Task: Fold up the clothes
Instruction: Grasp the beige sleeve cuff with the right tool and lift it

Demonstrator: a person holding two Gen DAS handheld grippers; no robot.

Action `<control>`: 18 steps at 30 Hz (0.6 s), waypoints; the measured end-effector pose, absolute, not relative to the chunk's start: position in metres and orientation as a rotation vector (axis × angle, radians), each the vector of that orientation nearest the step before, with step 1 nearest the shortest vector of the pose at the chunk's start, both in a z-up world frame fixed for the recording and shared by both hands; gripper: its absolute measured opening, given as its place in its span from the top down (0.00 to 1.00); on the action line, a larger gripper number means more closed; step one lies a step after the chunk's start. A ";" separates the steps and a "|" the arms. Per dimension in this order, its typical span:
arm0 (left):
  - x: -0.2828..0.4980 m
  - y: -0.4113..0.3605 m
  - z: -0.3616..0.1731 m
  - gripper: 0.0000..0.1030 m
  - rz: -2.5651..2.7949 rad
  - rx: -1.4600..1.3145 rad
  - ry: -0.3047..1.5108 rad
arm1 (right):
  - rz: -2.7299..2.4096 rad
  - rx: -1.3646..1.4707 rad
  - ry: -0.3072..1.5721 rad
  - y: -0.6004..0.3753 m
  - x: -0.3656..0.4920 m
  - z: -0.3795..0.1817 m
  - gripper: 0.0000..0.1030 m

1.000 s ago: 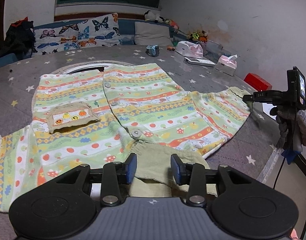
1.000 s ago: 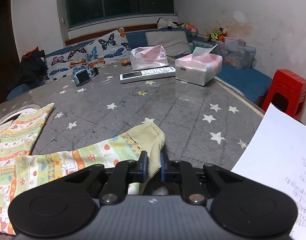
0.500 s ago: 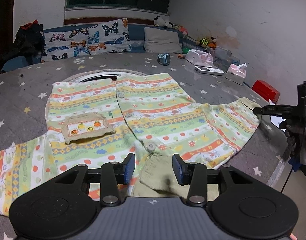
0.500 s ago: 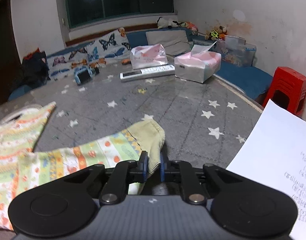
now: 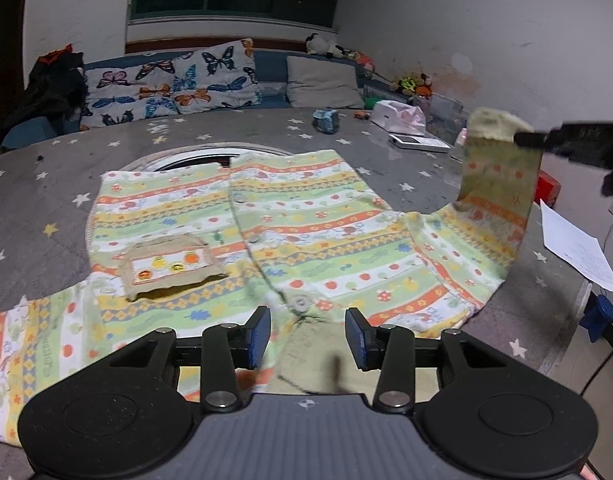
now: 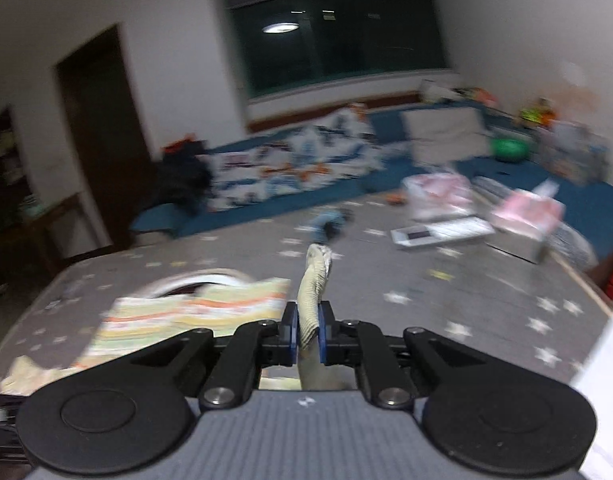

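Note:
A striped child's cardigan [image 5: 298,224] with fruit prints lies spread on the grey star-patterned table [image 5: 66,160], a small pocket [image 5: 170,264] on its left front. My left gripper [image 5: 308,338] is open, just above the collar at the near edge. My right gripper [image 6: 306,332] is shut on the beige sleeve cuff [image 6: 314,280]. In the left wrist view the right sleeve [image 5: 498,184] hangs lifted above the table from the right gripper's fingers [image 5: 534,138]. The right wrist view is blurred.
Tissue packs [image 5: 398,114], a remote [image 5: 418,143] and a blue toy [image 5: 326,120] lie at the table's far right. A paper sheet [image 5: 574,248] lies at the right edge, a red stool [image 5: 548,188] beyond it. Butterfly cushions [image 5: 166,80] line the back sofa.
My right gripper has lifted the sleeve cuff off the table and swung it up and leftward. My left gripper has pulled back slightly and stays open over the collar.

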State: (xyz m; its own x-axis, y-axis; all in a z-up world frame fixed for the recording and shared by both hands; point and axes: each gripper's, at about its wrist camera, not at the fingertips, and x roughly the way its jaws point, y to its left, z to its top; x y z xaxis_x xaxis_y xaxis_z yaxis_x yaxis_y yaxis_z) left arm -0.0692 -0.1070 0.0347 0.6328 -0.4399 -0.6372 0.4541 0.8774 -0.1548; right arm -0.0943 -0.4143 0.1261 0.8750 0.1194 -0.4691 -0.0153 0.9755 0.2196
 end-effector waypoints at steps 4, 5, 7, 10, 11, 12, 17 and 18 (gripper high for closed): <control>-0.074 -0.090 0.035 0.56 -0.481 -0.010 0.712 | 0.220 0.166 0.505 -0.363 -0.085 0.139 0.91; -0.075 -0.086 0.036 0.55 -0.473 -0.017 0.709 | 0.255 0.150 0.508 -0.349 -0.082 0.140 0.91; -0.078 -0.077 0.036 0.55 -0.456 -0.032 0.705 | 0.319 0.109 0.520 -0.319 -0.075 0.140 0.91; -0.082 -0.063 0.036 0.55 -0.430 -0.053 0.698 | 0.406 0.058 0.554 -0.278 -0.066 0.132 0.91; -0.084 -0.059 0.036 0.55 -0.422 -0.061 0.695 | 0.435 0.038 0.566 -0.263 -0.064 0.129 0.91; -0.085 -0.055 0.036 0.55 -0.415 -0.068 0.693 | 0.458 0.021 0.577 -0.250 -0.062 0.125 0.91; -0.092 -0.037 0.035 0.55 -0.379 -0.097 0.689 | 0.537 -0.034 0.634 -0.199 -0.057 0.100 0.91; -0.092 -0.034 0.035 0.55 -0.373 -0.101 0.690 | 0.546 -0.044 0.646 -0.191 -0.057 0.093 0.91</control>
State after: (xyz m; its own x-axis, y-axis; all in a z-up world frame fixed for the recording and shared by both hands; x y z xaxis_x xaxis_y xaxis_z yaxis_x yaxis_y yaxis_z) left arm -0.0923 -0.0343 0.0351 0.7084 -0.3680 -0.6023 0.3019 0.9293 -0.2127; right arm -0.0570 -0.1914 0.0935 0.6630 0.4697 -0.5830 -0.4962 0.8588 0.1275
